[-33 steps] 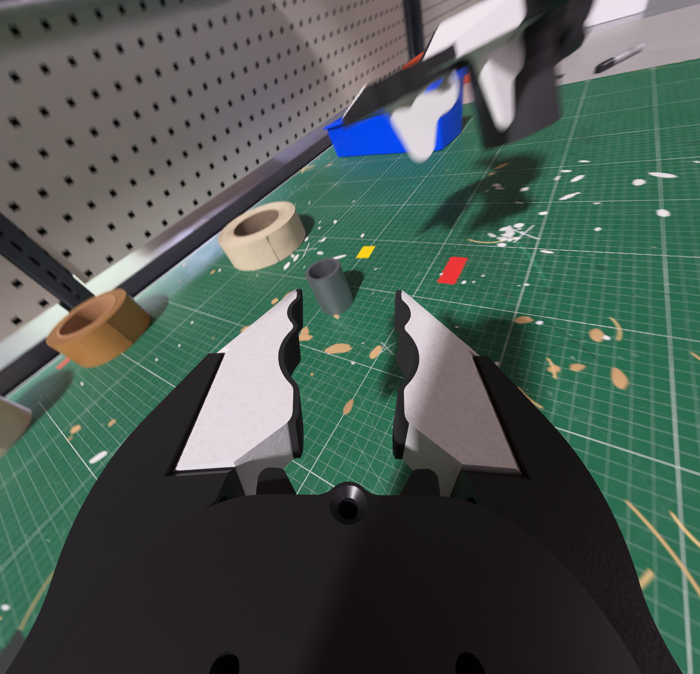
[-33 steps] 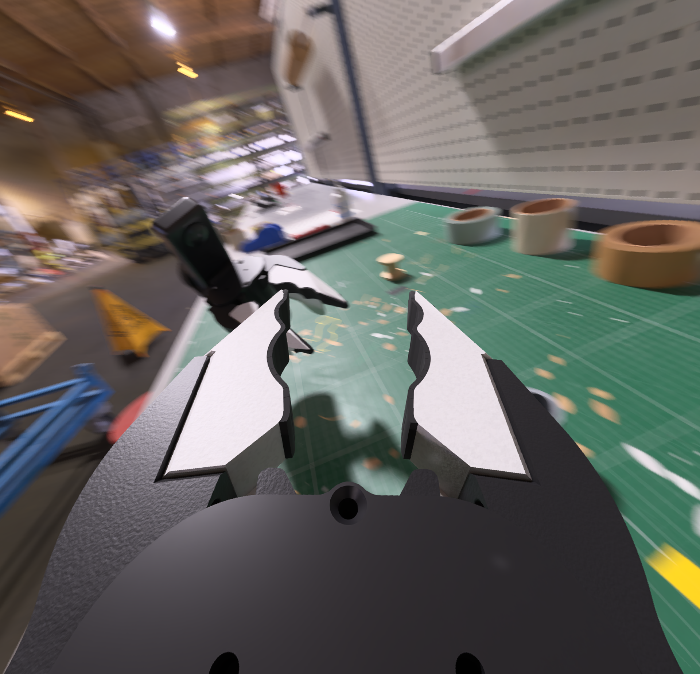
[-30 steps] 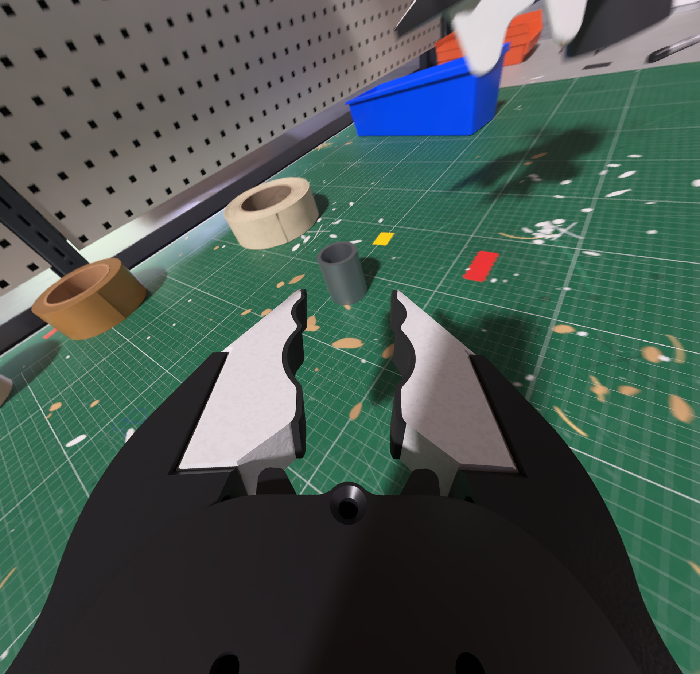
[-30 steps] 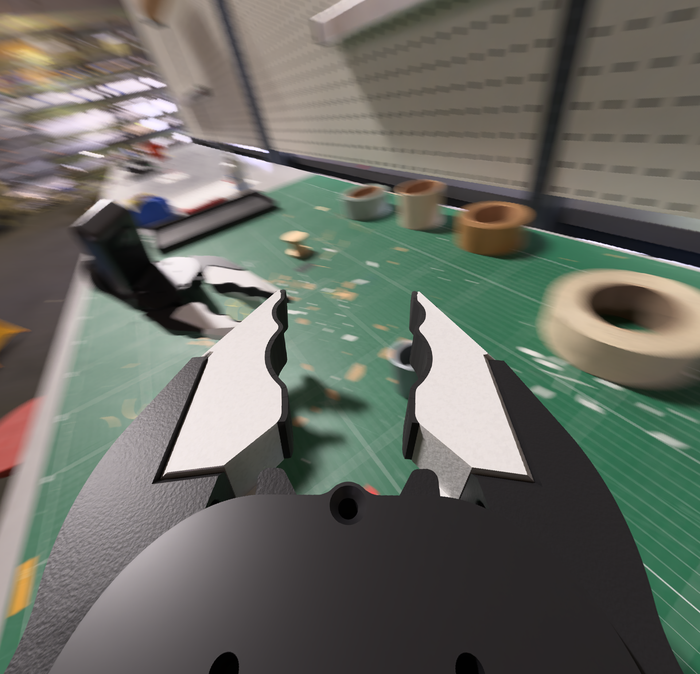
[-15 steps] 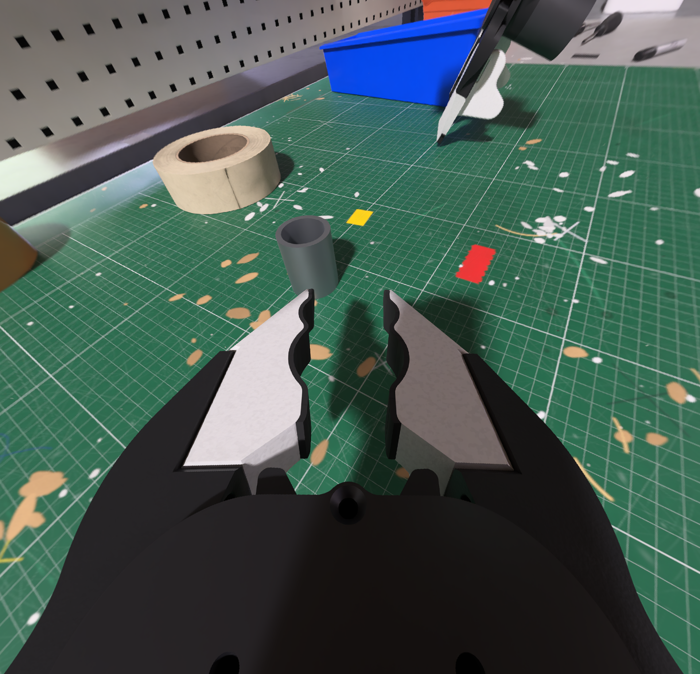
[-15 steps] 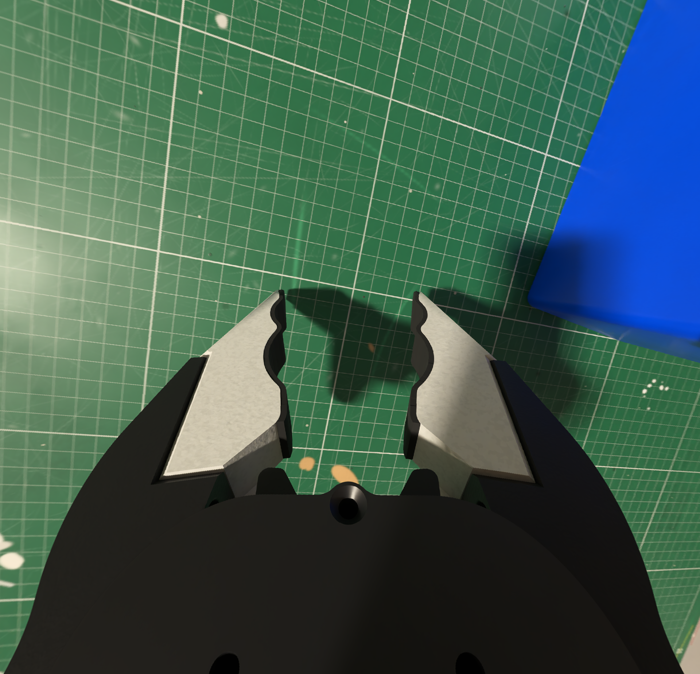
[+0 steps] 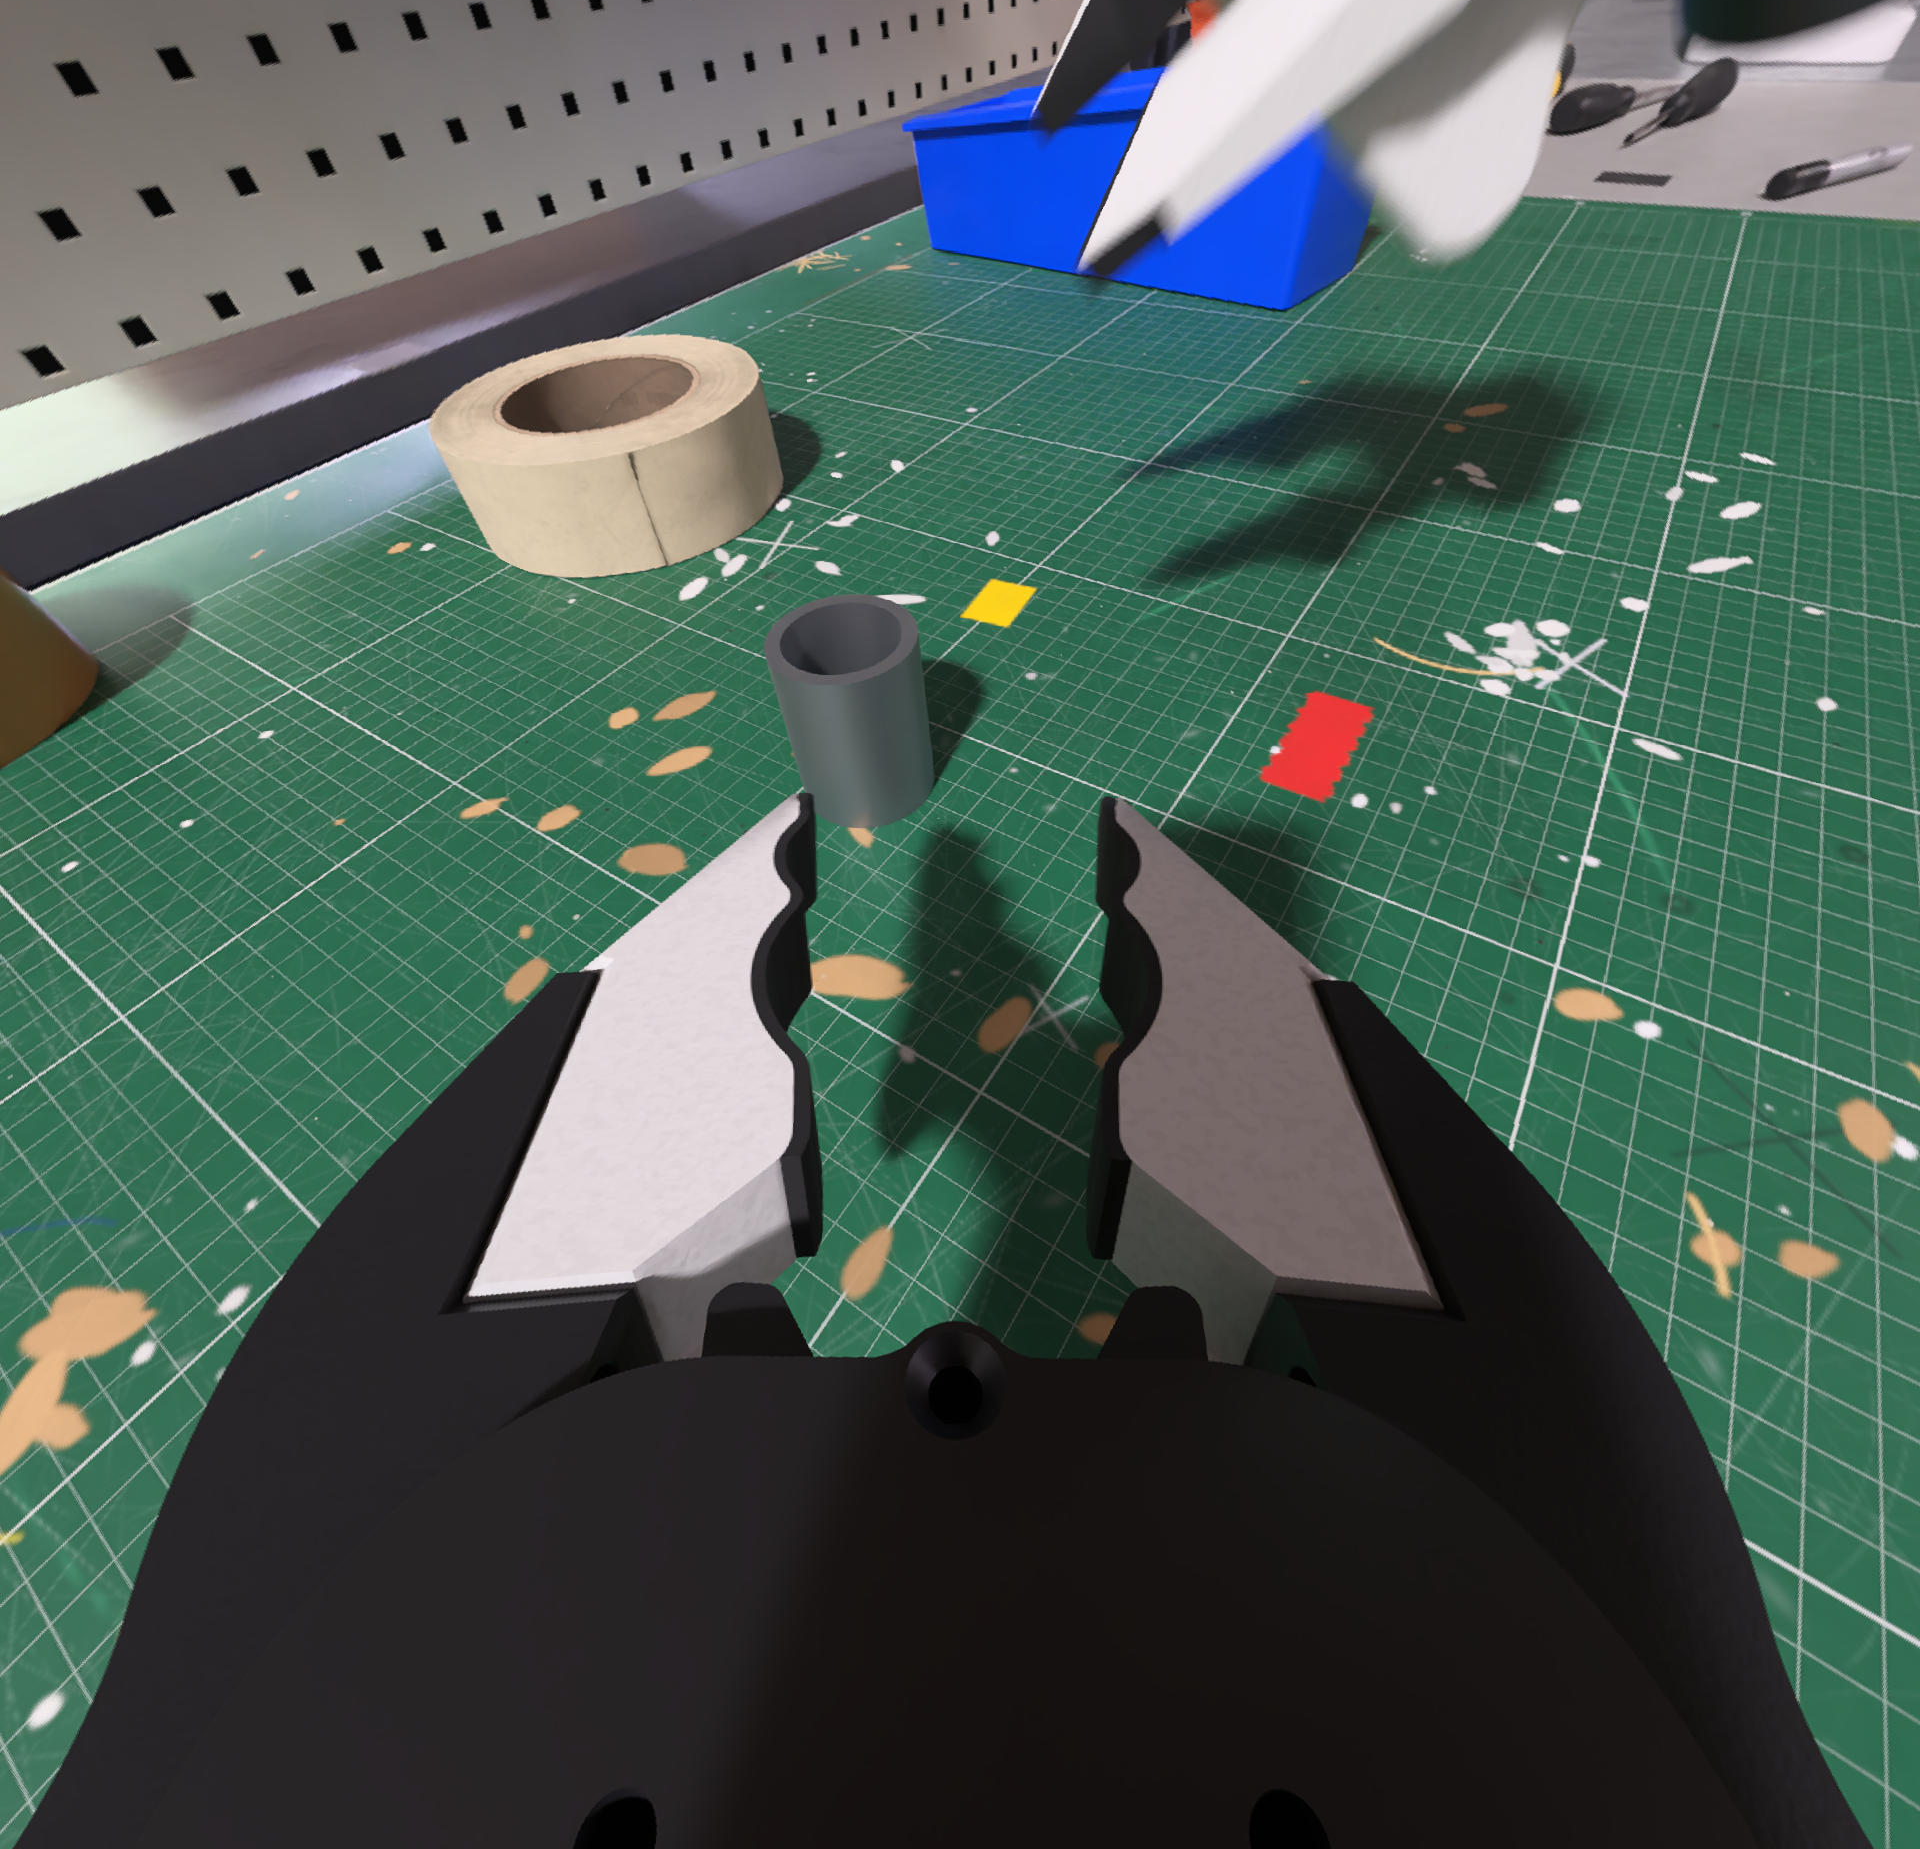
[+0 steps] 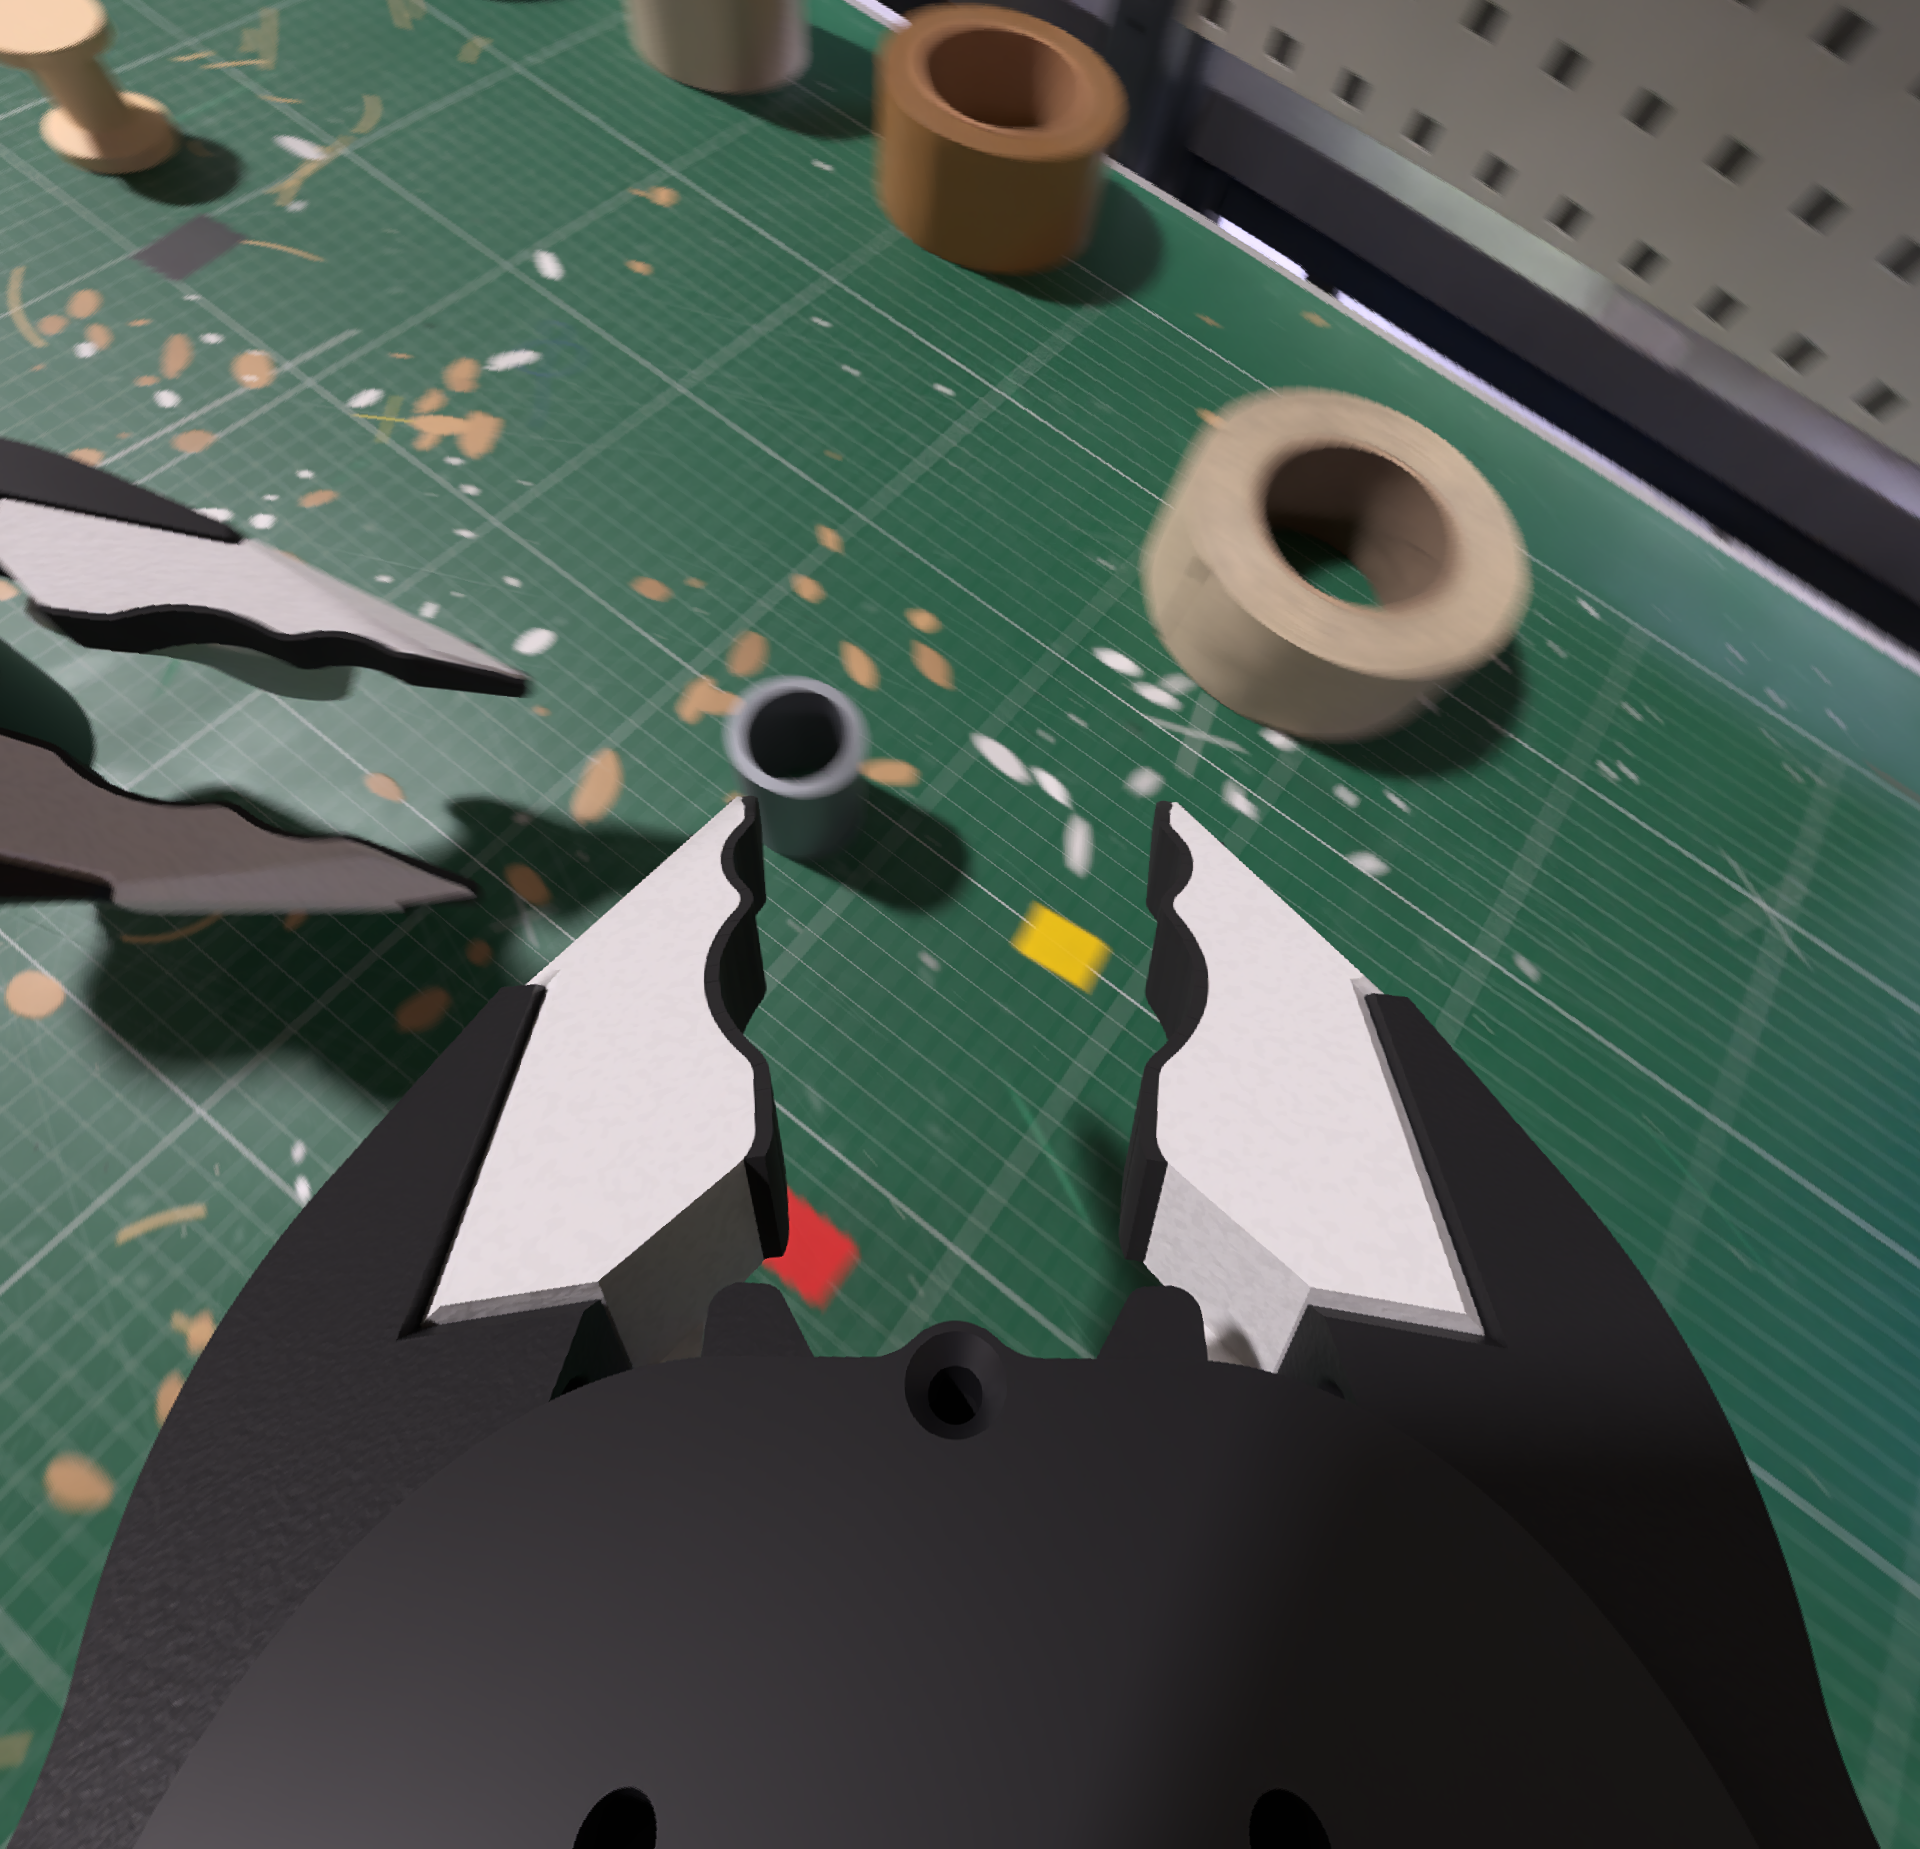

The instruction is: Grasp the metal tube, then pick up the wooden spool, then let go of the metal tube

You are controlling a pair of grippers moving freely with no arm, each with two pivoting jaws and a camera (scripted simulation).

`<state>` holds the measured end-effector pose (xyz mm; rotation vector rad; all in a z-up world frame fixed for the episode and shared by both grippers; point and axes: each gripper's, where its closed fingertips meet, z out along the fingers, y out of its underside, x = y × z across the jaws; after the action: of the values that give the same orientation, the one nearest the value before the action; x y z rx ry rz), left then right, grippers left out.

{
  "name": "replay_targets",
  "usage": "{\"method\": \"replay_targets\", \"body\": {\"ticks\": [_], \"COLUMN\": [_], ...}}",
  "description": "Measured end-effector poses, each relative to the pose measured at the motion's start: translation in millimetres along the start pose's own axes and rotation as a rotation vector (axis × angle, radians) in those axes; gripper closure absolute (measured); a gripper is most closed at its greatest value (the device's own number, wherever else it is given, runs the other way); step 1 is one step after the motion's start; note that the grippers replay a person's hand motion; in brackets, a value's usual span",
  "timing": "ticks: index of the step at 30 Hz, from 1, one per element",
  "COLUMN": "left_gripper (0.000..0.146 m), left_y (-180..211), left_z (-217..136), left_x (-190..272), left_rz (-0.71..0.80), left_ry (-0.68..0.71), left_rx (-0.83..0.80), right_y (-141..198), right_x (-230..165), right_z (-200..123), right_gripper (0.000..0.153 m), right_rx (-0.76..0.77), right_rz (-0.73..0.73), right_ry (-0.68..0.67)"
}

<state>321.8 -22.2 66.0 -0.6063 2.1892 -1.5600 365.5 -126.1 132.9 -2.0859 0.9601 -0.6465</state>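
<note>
The left gripper (image 7: 951, 812) is hanging low over the green cutting mat (image 7: 1558, 1176), its jaws spread and empty, scalloped black pads lining pale, matte fingers (image 7: 665, 1072). Just beyond its left fingertip the metal tube (image 7: 850, 710) is standing upright on the mat, a short, dull grey cylinder with an open mouth, apart from both fingers. A yellow patch (image 7: 998, 601) and a red patch (image 7: 1317, 746) are lying flat to its right among tan and white flecks.

Farther back on the left, a cream tape roll (image 7: 608, 449) is lying flat near the pegboard wall (image 7: 416, 85); a brown roll (image 7: 36, 677) is cut off at the left edge. At the far right the right gripper (image 7: 1278, 210) is showing only as a blurred pale shape, partly hiding the blue bin (image 7: 997, 189).

From the right gripper's (image 8: 956, 812) own camera, its jaws are also spread and empty above the tube (image 8: 798, 776). The wooden spool (image 8: 88, 90), smooth and waisted, is probably standing on end, far off at the left, well apart from both grippers.
</note>
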Motion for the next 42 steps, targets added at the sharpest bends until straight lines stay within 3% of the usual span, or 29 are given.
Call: {"method": "replay_targets", "body": {"ticks": [4, 7, 9, 13, 16, 18, 21, 25, 31, 36, 38, 42], "left_gripper": [0.084, 0.084, 0.084, 0.085, 0.081, 0.076, 0.07, 0.066, 0.06, 0.079, 0.096, 0.095], "left_y": [-5, -10, -19, -82, -108, -97, -51, 24, 93, 143, 144, 102], "left_z": [-3, -11, -21, -100, -176, -207, -231, -234, -231, -224, -219, -215], "left_x": [-2, -8, -21, -70, -117, -153, -217, -277, -309, -315, -313, -310], "left_rz": [-0.018, -0.022, -0.009, 0.144, 0.106, 0.034, -0.079, -0.324, -0.524, -0.622, -0.614, -0.47], "left_ry": [-0.015, -0.05, -0.14, -0.551, -0.809, -0.897, -1.008, -1.014, -1.032, -1.014, -0.957, -0.934], "left_rx": [0.04, 0.092, 0.119, 0.247, 0.289, 0.24, 0.048, -0.188, -0.354, -0.519, -0.529, -0.394], "right_y": [-4, 8, 21, 29, 27, 26, 25, 23, 24, 26, 26, 25], "right_x": [-50, -42, -41, -48, -54, -61, -68, -75, -75, -78, -78, -78], "right_z": [63, 97, 106, 105, 104, 104, 103, 100, 98, 99, 99, 98], "right_gripper": [0.089, 0.095, 0.1, 0.105, 0.109, 0.109, 0.109, 0.109, 0.109, 0.109, 0.109, 0.109], "right_rx": [0.112, 0.182, 0.112, 0.133, 0.134, 0.137, 0.128, 0.149, 0.155, 0.145, 0.145, 0.15], "right_rz": [-0.062, -0.063, -0.042, 0.041, 0.058, 0.04, 0.006, -0.029, -0.012, -0.006, -0.003, 0.015], "right_ry": [-0.001, 0.053, 0.013, -0.094, -0.13, -0.139, -0.151, -0.138, -0.152, -0.174, -0.179, -0.195]}}
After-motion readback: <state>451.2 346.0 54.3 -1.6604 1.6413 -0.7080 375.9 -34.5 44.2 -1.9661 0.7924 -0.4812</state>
